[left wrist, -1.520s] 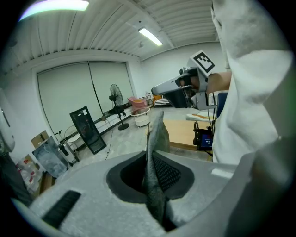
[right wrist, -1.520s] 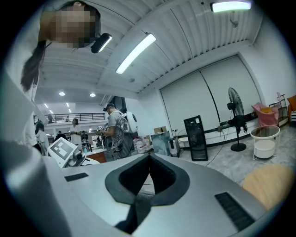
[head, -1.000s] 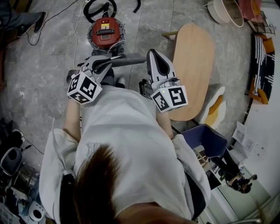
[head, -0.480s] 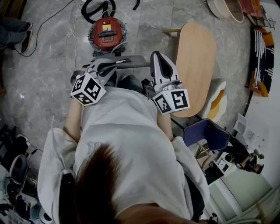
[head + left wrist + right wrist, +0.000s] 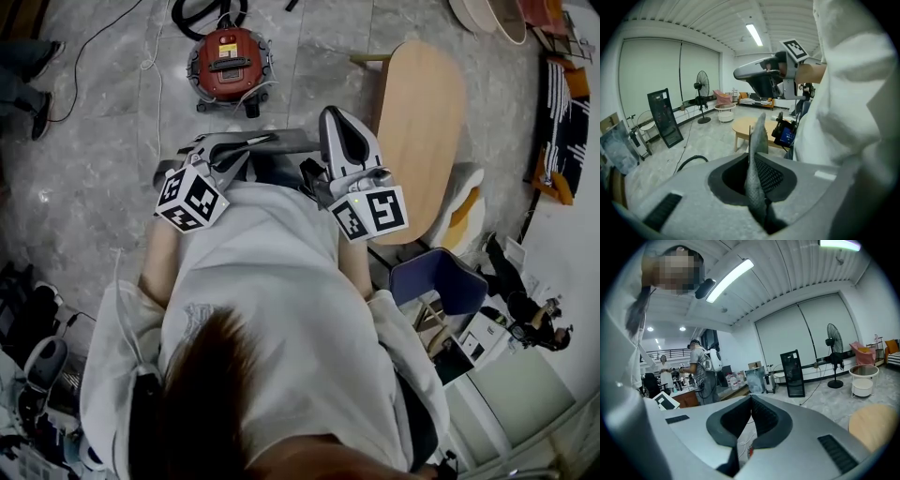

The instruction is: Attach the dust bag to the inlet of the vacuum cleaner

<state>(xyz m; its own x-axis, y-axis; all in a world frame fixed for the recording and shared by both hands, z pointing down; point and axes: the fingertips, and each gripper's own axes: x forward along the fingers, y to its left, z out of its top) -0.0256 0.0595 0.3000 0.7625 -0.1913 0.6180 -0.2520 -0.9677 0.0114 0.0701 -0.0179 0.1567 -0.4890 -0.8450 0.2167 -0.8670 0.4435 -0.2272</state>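
While the head view is looking down over a white-clad torso, the left gripper (image 5: 225,150) is pinching one end of the dust bag (image 5: 277,143). The bag is a flat grey sheet, stretching rightward to just beside the right gripper (image 5: 335,124). Far beyond both, the vacuum cleaner (image 5: 228,67) is standing on the mottled grey stone floor (image 5: 103,141), well apart from the bag. It is a round canister, and its glossy red top is sitting in place, so no contents are showing. A black hose (image 5: 192,14) is curling at its far side. An oval pale-wood table (image 5: 422,103) is standing to the right.

Left gripper view: the jaws are lying almost together, clamping the bag edge-on. Its grey cloth is showing a fine woven grain and rising as a thin tapering blade.

Right gripper view: the black-padded jaws are meeting fully, with nothing showing between them.
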